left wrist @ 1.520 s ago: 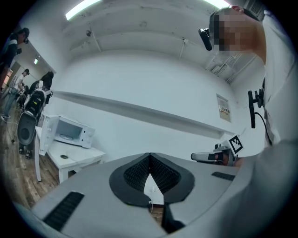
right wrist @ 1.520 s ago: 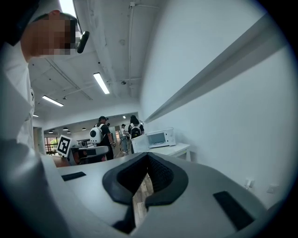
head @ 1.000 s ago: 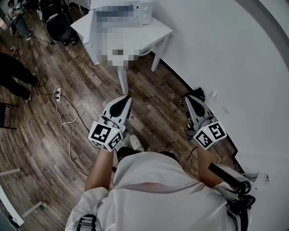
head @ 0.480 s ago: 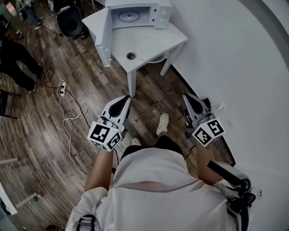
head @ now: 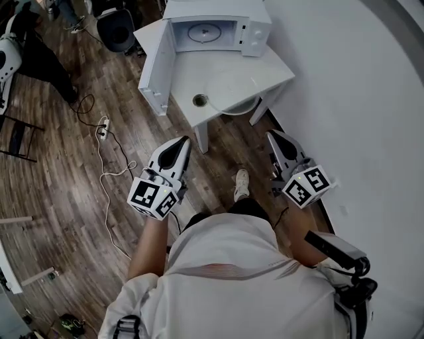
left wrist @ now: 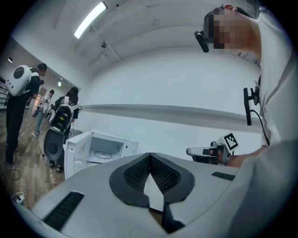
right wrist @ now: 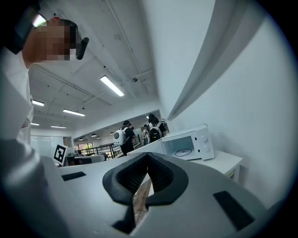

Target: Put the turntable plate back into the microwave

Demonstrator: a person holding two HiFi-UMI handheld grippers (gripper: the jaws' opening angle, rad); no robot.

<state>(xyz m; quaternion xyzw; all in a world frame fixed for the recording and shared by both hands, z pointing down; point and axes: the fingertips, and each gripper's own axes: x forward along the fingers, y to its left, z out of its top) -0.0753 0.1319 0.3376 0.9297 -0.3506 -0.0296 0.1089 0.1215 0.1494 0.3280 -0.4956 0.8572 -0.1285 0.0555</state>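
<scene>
Left gripper (head: 183, 140): jaws were closed together, nothing between them.
Right gripper (head: 271, 134): jaws were closed, empty.
Turntable plate (head: 204, 31): lay inside the microwave (head: 212, 9), on the far white table (head: 232, 73).
Microwave door (head: 158, 66): stood open to the left.

The floor (head: 59, 172) is showing streaky brown wood planks with a dull sheen. The counter (head: 232, 76) and microwave (head: 215, 10) are looking smooth, white and faintly glossy. The left gripper (head: 183, 141) is wearing matt grey plastic, its fingers (left wrist: 136, 173) carrying black ribbed pads.
</scene>
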